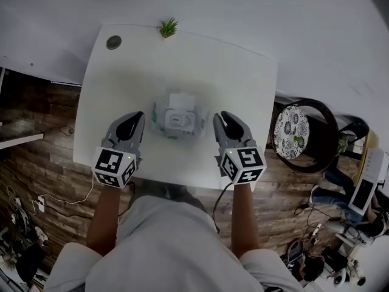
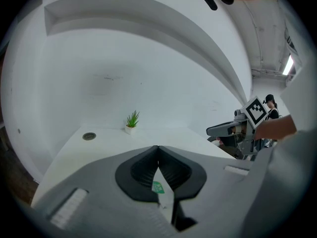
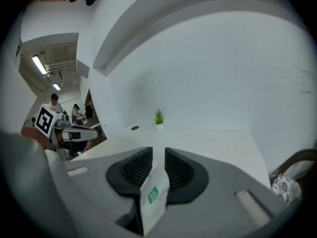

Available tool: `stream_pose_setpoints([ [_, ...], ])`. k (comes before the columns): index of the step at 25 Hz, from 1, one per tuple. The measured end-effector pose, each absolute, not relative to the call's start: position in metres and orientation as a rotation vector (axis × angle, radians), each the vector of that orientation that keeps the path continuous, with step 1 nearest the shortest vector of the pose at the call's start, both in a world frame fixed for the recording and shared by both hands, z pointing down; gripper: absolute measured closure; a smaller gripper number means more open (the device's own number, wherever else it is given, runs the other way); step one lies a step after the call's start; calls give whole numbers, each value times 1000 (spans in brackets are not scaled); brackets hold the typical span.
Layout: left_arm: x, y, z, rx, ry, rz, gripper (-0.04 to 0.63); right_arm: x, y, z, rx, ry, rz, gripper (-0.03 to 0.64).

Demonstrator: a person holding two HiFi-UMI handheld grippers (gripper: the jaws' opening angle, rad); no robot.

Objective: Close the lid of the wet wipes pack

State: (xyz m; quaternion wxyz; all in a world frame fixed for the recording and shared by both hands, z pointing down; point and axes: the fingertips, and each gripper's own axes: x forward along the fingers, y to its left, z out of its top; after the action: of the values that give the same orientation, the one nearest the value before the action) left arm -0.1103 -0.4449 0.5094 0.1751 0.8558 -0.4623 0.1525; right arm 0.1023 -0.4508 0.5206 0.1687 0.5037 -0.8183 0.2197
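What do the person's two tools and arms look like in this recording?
The left tool and right tool both have grey moulded bodies with black ribbed pads. Each carries a white cube printed with black square markers. A dark cable trails below the right one. The forearms are unsleeved, and the person wears light grey clothing.

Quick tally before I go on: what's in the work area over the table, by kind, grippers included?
Wipes pack: 1
Potted plant: 1
Grommet: 1
Grippers: 2, left gripper and right gripper
Total: 5
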Motion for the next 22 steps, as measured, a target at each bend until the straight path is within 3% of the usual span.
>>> stream_pose_setpoints([
  [22,-113,-466,588,2299,-1234,489,597,75,-484,601,1247,-2269,685,534],
])
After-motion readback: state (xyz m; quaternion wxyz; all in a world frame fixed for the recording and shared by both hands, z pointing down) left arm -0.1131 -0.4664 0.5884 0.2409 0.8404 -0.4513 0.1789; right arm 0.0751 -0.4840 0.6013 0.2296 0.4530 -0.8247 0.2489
